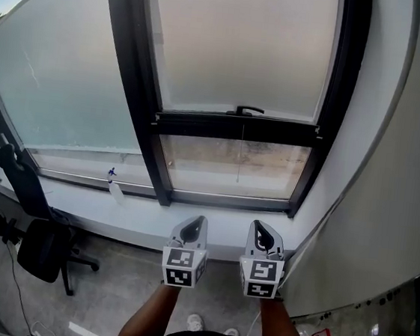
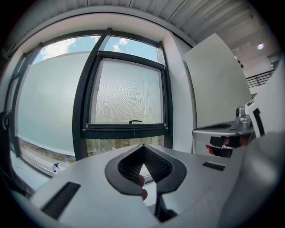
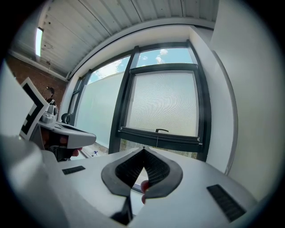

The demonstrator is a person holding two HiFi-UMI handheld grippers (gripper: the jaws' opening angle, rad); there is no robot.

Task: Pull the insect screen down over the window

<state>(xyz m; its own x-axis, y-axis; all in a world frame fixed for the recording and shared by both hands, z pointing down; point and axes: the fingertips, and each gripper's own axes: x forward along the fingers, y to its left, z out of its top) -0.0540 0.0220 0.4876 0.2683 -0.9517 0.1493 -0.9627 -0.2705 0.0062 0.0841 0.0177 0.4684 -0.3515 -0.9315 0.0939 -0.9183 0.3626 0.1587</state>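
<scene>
The insect screen [image 1: 239,46] covers the upper part of the black-framed window. Its dark bottom bar [image 1: 237,127] carries a small black handle [image 1: 248,111], and a thin cord [image 1: 240,156] hangs from it across the uncovered lower pane. My left gripper [image 1: 202,219] and right gripper [image 1: 256,223] are side by side below the sill, short of the window, both shut and empty. The left gripper view has its shut jaws [image 2: 143,145] under the handle [image 2: 135,121]. The right gripper view likewise shows shut jaws [image 3: 143,148] below the handle [image 3: 161,130].
A small spray bottle [image 1: 114,184] stands on the white sill [image 1: 152,213] to the left. A black office chair [image 1: 46,250] and a black stand [image 1: 18,168] are on the floor at left. A white wall panel [image 1: 389,184] runs close along the right.
</scene>
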